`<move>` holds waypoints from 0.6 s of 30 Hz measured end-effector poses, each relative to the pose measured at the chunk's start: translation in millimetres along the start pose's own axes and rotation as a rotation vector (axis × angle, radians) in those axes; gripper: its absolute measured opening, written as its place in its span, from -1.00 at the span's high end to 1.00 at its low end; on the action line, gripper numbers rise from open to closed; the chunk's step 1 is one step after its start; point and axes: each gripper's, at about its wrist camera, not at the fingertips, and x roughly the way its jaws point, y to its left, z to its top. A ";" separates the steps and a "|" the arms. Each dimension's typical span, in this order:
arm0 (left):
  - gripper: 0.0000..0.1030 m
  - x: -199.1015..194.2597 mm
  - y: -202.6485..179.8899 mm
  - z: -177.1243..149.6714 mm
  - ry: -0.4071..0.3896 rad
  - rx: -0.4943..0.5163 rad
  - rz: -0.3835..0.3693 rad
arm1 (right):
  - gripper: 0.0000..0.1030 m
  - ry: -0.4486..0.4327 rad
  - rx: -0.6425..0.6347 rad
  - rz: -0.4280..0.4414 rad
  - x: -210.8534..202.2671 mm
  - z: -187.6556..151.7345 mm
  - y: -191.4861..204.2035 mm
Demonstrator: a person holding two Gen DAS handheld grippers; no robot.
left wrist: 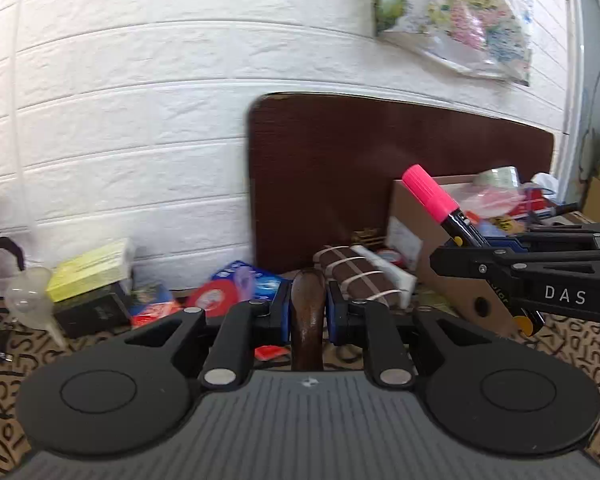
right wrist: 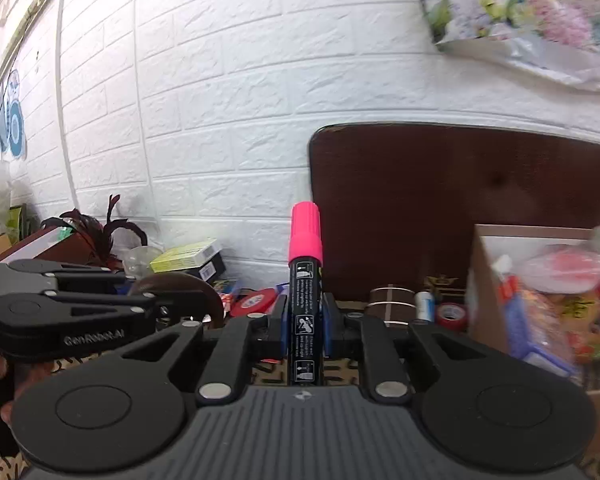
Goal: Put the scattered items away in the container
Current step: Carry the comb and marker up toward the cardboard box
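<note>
my left gripper [left wrist: 308, 304] is clamped on a brown wooden piece [left wrist: 308, 320]; my right gripper [right wrist: 305, 320] is clamped on a pink-capped marker [right wrist: 306, 280], cap up. both hang above the patterned tabletop [left wrist: 4, 364], left of the part-filled cardboard box [right wrist: 488, 300]

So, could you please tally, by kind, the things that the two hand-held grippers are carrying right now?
Pink-capped black marker pen: 1
Rounded, glossy dark-brown wooden-looking piece: 1
Total: 2
</note>
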 end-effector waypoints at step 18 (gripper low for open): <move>0.64 67.9 -152.8 68.8 -0.046 0.155 -0.179 | 0.72 -0.078 0.042 -0.225 -87.1 18.1 -130.7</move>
